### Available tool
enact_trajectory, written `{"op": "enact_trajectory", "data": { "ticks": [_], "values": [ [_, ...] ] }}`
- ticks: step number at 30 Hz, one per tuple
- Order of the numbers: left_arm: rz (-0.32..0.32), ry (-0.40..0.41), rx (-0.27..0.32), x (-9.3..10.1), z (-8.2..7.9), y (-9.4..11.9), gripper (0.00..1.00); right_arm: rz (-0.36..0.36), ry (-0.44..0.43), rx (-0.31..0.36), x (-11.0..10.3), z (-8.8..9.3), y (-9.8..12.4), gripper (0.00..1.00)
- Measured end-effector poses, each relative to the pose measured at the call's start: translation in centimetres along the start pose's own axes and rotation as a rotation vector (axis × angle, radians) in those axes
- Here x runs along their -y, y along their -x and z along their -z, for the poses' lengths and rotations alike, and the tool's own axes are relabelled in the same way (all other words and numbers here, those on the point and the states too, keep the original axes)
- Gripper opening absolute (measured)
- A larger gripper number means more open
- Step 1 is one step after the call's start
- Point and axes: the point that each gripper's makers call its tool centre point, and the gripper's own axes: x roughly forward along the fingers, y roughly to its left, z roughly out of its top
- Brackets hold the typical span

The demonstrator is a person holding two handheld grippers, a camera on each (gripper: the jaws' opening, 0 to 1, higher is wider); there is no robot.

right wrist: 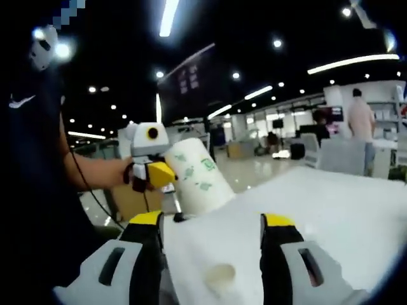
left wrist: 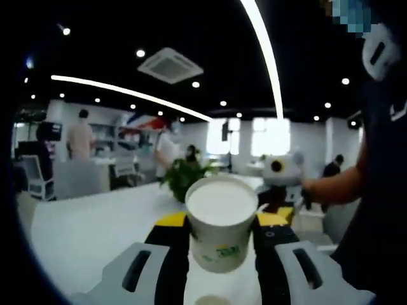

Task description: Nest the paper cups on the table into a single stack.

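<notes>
A white paper cup (left wrist: 220,223) with green print sits between the yellow-tipped jaws of my left gripper (left wrist: 221,222), which is shut on it, the cup's mouth facing the camera. In the right gripper view the same cup (right wrist: 198,175) looks long and tilted, held over the table's edge by the left gripper (right wrist: 152,173) in a person's hand. Whether it is one cup or a nested stack, I cannot tell. My right gripper (right wrist: 212,220) stands open over the white table (right wrist: 331,210), nothing between its jaws. The right gripper (left wrist: 280,189) also appears just right of the held cup.
The white table (left wrist: 82,229) stretches left and away. A green plant (left wrist: 184,175) stands at its far side. The person's dark-clothed body (left wrist: 381,210) is close on the right. Chairs, desks and people fill the office behind.
</notes>
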Motion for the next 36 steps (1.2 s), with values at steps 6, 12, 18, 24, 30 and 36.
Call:
{"op": "enact_trajectory", "data": {
  "ticks": [6,12,18,24,30,36],
  "values": [
    [0.017,0.022,0.025,0.4,-0.2,0.0,0.37,-0.09,-0.054,0.012,-1.9,-0.4,-0.3,0.37],
    [0.066,0.033,0.054,1.3,-0.9,0.1,0.37,-0.13,-0.129,0.042,-2.3,-0.6,-0.2,0.31],
    [0.099,0.047,0.022,1.4,0.2,0.4,0.37,-0.155,-0.159,0.067,-2.6,-1.5,0.0,0.31],
    [0.162,0.043,-0.057,1.9,1.8,1.1,0.37,-0.183,-0.17,0.037,-3.2,-0.9,-0.1,0.25],
    [0.19,0.051,-0.069,2.1,2.0,1.3,0.37,-0.226,-0.207,0.062,-3.6,-1.3,-0.4,0.19],
    [0.194,0.039,-0.076,2.3,2.1,1.1,0.37,-0.263,-0.22,0.075,-4.5,-2.0,-0.8,0.14]
  ]
}}
